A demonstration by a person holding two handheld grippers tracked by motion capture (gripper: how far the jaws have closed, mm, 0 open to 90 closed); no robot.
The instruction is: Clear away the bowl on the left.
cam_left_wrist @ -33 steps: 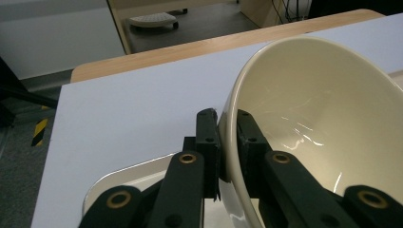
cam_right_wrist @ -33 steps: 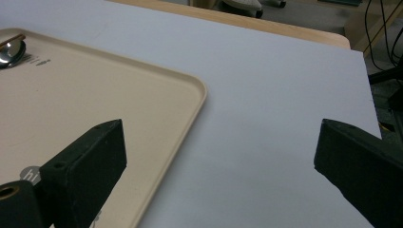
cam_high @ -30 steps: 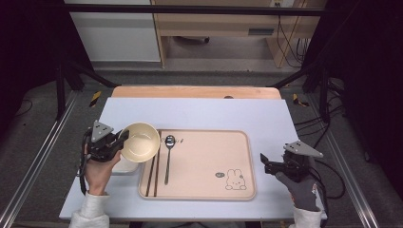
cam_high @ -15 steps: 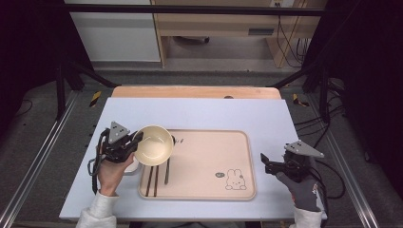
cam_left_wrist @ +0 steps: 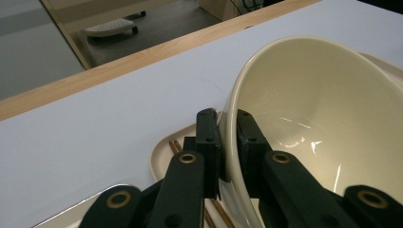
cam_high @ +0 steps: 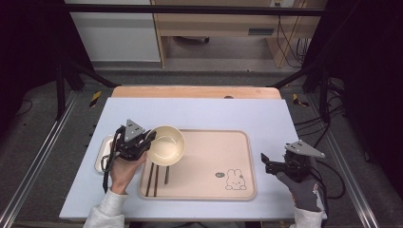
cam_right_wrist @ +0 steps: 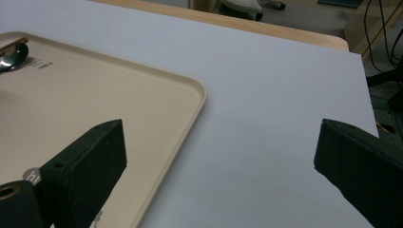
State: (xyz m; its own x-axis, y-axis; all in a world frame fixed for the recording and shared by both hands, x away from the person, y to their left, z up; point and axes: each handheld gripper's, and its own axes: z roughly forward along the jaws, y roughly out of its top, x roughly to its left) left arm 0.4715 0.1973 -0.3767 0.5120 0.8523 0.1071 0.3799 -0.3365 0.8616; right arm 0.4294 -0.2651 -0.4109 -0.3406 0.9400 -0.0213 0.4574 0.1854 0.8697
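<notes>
Our left gripper [cam_high: 142, 142] clamps the near rim of the cream round ceramic bowl [cam_high: 165, 144], held tilted over the beige plastic tray's [cam_high: 209, 164] left end. The bowl hides part of the brown chopsticks [cam_high: 152, 179]. Our right gripper [cam_high: 264, 163] gapes empty right of the tray; its view catches a metal spoon [cam_right_wrist: 10, 52].

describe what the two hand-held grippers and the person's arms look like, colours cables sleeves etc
Both are black two-jaw tools. The left hand-held gripper and the right hand-held gripper each carry a grey three-cornered plate on top and trail a black cable. In the gripper views the jaws are blocky black bars with brass-coloured rivets. The left arm wears a white sleeve; the right hand wears a grey glove.
</notes>
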